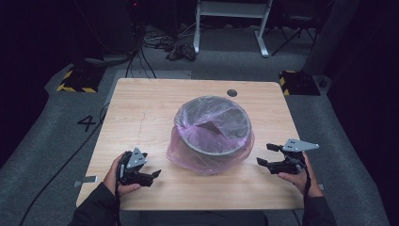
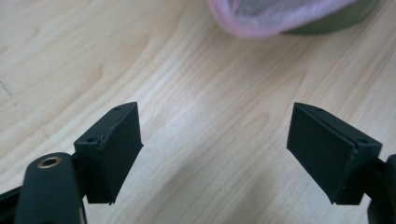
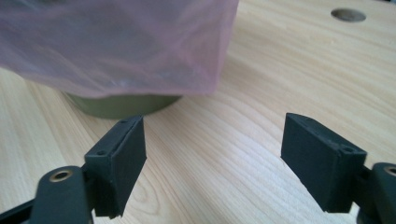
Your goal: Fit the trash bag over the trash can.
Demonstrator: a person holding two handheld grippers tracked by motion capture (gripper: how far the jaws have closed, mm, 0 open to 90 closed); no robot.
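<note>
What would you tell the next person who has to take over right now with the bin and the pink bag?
Left gripper: open, nothing between its jaws, low over the table, left of the bin.
Right gripper: open, holding nothing, right of the bin.
Bin: upright mid-table, with the pink bag inside and folded over its rim, hanging down the outside.
Done: the bag looks fitted and both grippers are off it.
Left: probably just check that the bag sits evenly around the rim.

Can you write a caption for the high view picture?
Two open grippers wait beside a bin lined with a pink bag.
</note>
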